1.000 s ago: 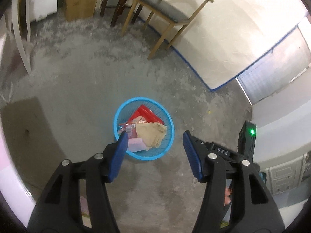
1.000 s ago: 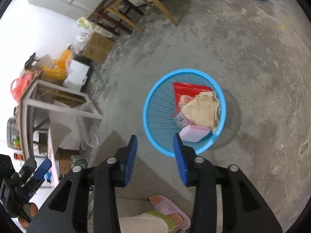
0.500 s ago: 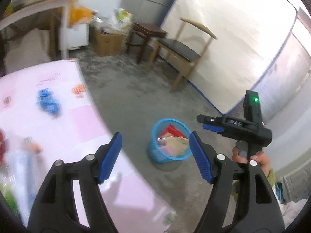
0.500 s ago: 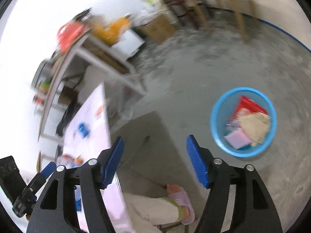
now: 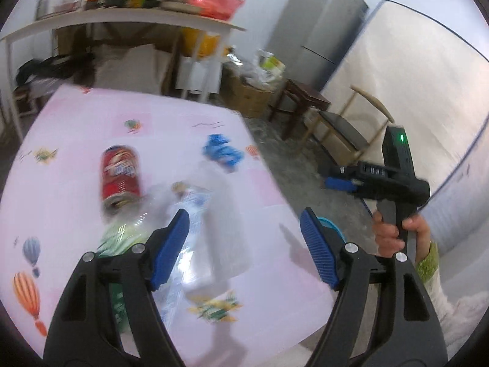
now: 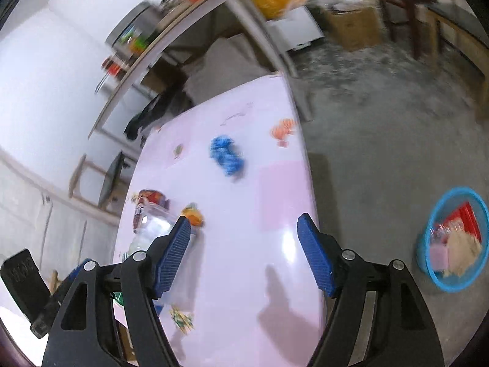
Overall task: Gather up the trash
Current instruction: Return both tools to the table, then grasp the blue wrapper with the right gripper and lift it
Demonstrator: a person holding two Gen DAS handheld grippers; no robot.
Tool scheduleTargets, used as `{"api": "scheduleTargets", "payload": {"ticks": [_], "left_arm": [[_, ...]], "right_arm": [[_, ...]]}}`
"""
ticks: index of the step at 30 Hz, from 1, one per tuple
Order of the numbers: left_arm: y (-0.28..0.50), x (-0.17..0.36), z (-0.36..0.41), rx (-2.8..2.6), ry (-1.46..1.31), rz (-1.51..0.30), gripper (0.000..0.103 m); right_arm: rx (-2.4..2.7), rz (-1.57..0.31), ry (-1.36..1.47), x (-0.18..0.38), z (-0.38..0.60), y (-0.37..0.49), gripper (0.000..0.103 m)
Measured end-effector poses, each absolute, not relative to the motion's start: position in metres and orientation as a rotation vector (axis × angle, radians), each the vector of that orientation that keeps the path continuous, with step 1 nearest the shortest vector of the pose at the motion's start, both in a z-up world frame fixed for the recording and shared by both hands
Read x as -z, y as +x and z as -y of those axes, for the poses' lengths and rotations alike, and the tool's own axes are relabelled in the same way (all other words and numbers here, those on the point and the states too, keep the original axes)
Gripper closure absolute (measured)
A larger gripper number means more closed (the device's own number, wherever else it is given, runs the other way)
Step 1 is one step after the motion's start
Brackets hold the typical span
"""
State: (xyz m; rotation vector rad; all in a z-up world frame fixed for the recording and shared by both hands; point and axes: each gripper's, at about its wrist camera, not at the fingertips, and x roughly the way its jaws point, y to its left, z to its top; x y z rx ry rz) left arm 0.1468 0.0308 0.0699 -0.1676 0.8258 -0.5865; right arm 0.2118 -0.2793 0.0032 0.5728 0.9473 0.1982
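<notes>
Looking along our left gripper (image 5: 244, 238), we see its jaws spread wide with nothing between them; they have just been opening. Under it is the pink table (image 5: 61, 183) with a cartoon cloth. On the table lie a red can (image 5: 120, 177) on its side, a crumpled blue wrapper (image 5: 223, 153) near the far edge, and a clear plastic bottle (image 5: 195, 232) with a transparent bag, all blurred. At the right, a hand (image 5: 397, 232) holds our right gripper (image 5: 337, 183) beside the table.

From the right wrist view, our right gripper (image 6: 244, 244) also stands open and empty, its jaws having just been opening, above the table (image 6: 269, 202). The blue wrapper (image 6: 227, 156) lies ahead of it, the can (image 6: 151, 198) and the bottle (image 6: 149, 229) at the left. On the concrete floor at the right, well apart from the table, stands the blue trash basket (image 6: 428, 241) with red, beige and pink trash inside.
</notes>
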Motion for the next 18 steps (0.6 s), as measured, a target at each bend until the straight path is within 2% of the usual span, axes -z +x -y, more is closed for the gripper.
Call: {"api": "scheduleTargets", "payload": {"ticks": [8, 16, 18], "left_arm": [[0.127, -0.036, -0.077, 0.569, -0.227, -0.822, 0.032], [0.111, -0.022, -0.096, 0.573, -0.182, -0.793, 0.032], [0.108, -0.021, -0.098, 0.593, -0.162, -0.788, 0.032]], "right_arm": [[-0.197, -0.989, 0.38, -0.002, 0.216, 0.293, 0.032], [-0.103, -1.081, 0.238, 0.033, 0.195, 0.378, 0.033], [-0.09, -1.101, 0.207, 0.041, 0.189, 0.39, 0.036]]}}
